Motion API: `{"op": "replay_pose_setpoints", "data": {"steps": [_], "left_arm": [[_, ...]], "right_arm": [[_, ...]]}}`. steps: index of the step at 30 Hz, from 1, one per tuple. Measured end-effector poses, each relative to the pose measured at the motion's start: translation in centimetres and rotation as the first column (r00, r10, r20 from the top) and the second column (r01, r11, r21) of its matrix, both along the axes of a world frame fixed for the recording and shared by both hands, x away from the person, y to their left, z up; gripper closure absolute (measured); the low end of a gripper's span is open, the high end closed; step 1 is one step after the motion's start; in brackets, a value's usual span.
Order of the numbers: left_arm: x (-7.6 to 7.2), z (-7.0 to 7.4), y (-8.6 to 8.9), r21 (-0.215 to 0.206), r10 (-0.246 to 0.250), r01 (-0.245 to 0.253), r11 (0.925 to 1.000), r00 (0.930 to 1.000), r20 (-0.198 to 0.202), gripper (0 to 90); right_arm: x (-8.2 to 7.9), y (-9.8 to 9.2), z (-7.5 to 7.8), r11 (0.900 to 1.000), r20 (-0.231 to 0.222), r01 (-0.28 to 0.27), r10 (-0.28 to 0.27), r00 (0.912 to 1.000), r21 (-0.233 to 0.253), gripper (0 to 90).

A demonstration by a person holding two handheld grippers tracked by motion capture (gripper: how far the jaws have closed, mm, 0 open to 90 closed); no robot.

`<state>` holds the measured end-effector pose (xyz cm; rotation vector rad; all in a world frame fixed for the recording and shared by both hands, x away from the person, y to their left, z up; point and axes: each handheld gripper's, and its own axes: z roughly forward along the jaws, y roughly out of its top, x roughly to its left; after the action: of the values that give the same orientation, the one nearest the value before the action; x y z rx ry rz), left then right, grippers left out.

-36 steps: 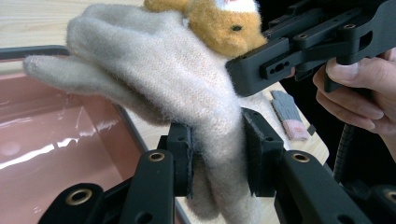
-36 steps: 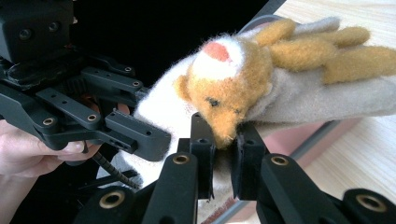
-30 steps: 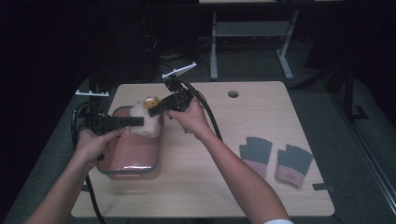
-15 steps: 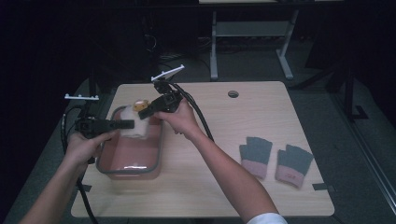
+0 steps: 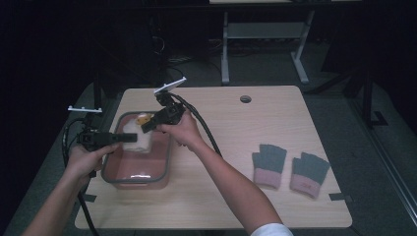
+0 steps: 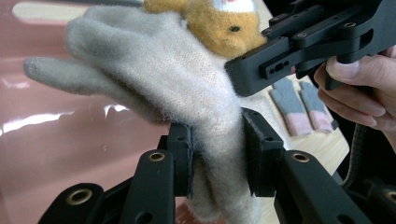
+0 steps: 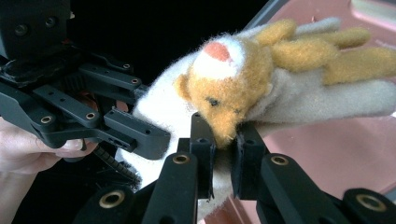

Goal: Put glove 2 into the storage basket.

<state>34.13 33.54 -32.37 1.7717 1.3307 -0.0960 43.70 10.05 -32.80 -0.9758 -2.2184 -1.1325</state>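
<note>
Glove (image 6: 187,98) is getting lifted over the pink bin (image 5: 118,173) by the table's left edge, both grippers sharing it. Left gripper (image 6: 215,154) is clamped tight on the fuzzy cream cuff, probably to keep it taut. Right gripper (image 7: 224,161) pinches the little orange plush bear (image 7: 231,84) sewn on top. Bin looks like smooth glossy plastic. Farther off toward the right edge, a grey-and-pink knit pair (image 5: 290,167) lies flat.

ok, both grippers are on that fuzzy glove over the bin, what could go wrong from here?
1. The left gripper and right gripper pinch the same cream glove; pulling apart could stretch it or tear off the bear patch.
2. The right gripper bites only a thin edge by the bear's face, so it may slip.
3. If dropped, the glove likely lands in the pink bin.
</note>
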Motion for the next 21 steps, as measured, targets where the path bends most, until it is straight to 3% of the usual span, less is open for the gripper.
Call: {"op": "replay_pose_setpoints", "data": {"steps": [13,21], "left_arm": [[0.0,-3.2,0.3,0.056,0.009,-0.005,0.9984,0.9968,-0.079,67.3],[0.2,-4.9,0.0,0.105,0.009,0.004,0.9944,0.9924,-0.123,67.2]], "right_arm": [[0.0,1.4,-4.5,0.999,-0.077,-0.015,0.013,0.9970,-0.031,81.0],[-0.1,2.0,-6.2,0.995,-0.077,-0.025,0.018,0.9969,-0.096,80.5]]}}
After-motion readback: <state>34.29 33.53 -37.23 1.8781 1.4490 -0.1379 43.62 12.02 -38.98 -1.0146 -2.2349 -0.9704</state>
